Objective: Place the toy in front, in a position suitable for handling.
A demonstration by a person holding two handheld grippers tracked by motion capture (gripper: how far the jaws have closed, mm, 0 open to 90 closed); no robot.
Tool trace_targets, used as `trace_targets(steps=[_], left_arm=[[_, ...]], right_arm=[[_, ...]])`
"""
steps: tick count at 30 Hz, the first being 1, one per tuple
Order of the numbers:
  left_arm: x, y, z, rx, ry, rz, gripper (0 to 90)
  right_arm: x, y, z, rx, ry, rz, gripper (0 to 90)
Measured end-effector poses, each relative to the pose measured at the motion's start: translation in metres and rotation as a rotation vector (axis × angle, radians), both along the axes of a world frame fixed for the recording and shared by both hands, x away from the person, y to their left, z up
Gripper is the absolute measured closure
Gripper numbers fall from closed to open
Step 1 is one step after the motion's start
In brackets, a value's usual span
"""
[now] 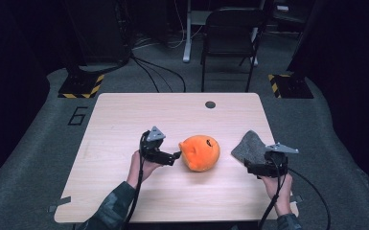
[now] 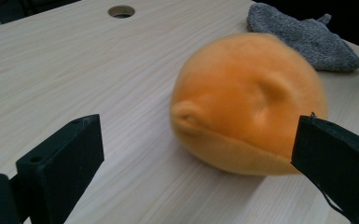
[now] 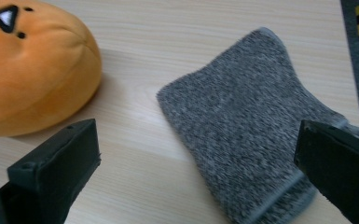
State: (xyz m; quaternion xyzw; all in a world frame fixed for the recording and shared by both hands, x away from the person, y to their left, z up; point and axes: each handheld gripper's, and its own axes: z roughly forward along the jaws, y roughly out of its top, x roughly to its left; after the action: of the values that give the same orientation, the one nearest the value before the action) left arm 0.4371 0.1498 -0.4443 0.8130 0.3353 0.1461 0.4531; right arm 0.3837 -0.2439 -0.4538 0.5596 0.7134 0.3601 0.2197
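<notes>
A round orange plush toy point(image 1: 200, 152) lies in the middle of the light wooden table point(image 1: 124, 120). My left gripper point(image 1: 177, 155) is just left of it, open, jaws pointing at the toy point(image 2: 247, 102) without touching it. A grey knitted cloth point(image 1: 250, 146) lies flat near the table's right edge. My right gripper point(image 1: 247, 167) hovers at the cloth's near end, open, with the cloth point(image 3: 256, 121) between and beyond its jaws. The toy's black face markings point(image 3: 7, 16) show in the right gripper view.
A round cable hole point(image 1: 210, 104) sits near the table's far edge. A dark chair point(image 1: 230, 33) and floor cables stand beyond the table. Yellow-black striped floor plates point(image 1: 82, 86) flank the far corners. Bare wood lies left and in front.
</notes>
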Motion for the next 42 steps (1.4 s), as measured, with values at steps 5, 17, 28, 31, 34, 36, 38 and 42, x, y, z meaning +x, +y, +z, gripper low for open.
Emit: trace_targets(steps=[5,17,28,31,34,36,38,42], left_arm=[[0.002,-0.025,-0.002,0.014,-0.005,-0.037,3.0],[0.008,-0.054,-0.008,0.002,0.001,-0.091,8.9],[0.010,-0.065,-0.028,0.081,-0.006,-0.057,36.8],[0.008,-0.063,-0.031,0.077,-0.016,-0.056,49.6],[0.006,-0.061,-0.033,0.067,-0.045,-0.068,63.4],[0.005,-0.060,-0.032,0.055,-0.057,-0.075,69.5],[0.005,-0.058,-0.030,0.048,-0.073,-0.096,72.9],[0.003,-0.056,-0.024,0.034,-0.110,-0.137,75.1]], right_arm=[[-0.001,-0.008,-0.003,0.009,0.013,-0.026,0.0],[-0.012,-0.010,-0.005,0.002,0.023,-0.043,0.0],[-0.019,-0.012,-0.011,-0.005,0.049,-0.049,0.2],[-0.019,-0.011,-0.011,-0.006,0.053,-0.051,0.5],[-0.018,-0.010,-0.012,-0.009,0.053,-0.044,0.9],[-0.018,-0.010,-0.012,-0.014,0.055,-0.043,1.4],[-0.018,-0.010,-0.012,-0.016,0.054,-0.042,1.6],[-0.019,-0.013,-0.012,-0.010,0.051,-0.049,1.9]])
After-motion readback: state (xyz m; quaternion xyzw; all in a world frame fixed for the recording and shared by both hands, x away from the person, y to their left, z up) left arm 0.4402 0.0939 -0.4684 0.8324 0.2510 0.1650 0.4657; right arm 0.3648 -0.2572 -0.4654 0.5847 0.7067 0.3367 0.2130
